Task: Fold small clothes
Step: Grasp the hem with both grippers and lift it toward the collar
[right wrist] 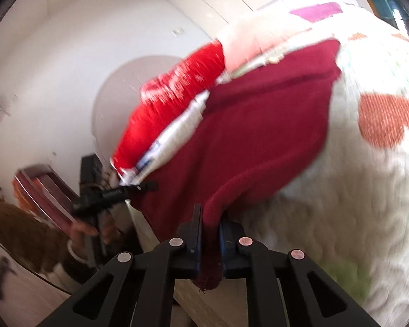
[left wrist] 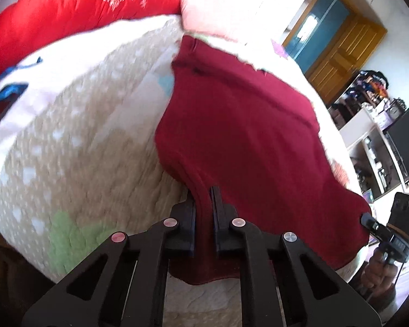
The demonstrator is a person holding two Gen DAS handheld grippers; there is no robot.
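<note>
A dark red knitted garment (left wrist: 240,136) lies spread over a quilted bed and also shows in the right wrist view (right wrist: 245,136). My left gripper (left wrist: 203,199) is shut on its near edge, with cloth bunched between the fingers. My right gripper (right wrist: 211,218) is shut on another corner of the same garment. The right gripper also shows at the far right of the left wrist view (left wrist: 368,221), clamped on the cloth. The left gripper shows in the right wrist view (right wrist: 147,185), clamped on the garment's left corner. The views are blurred.
The bed has a cream quilt (left wrist: 76,136) with green and red patches. A bright red padded blanket (left wrist: 76,11) and a pink pillow (left wrist: 220,8) lie at the head. A wooden door (left wrist: 340,54) and cluttered shelves (left wrist: 373,125) stand to the right.
</note>
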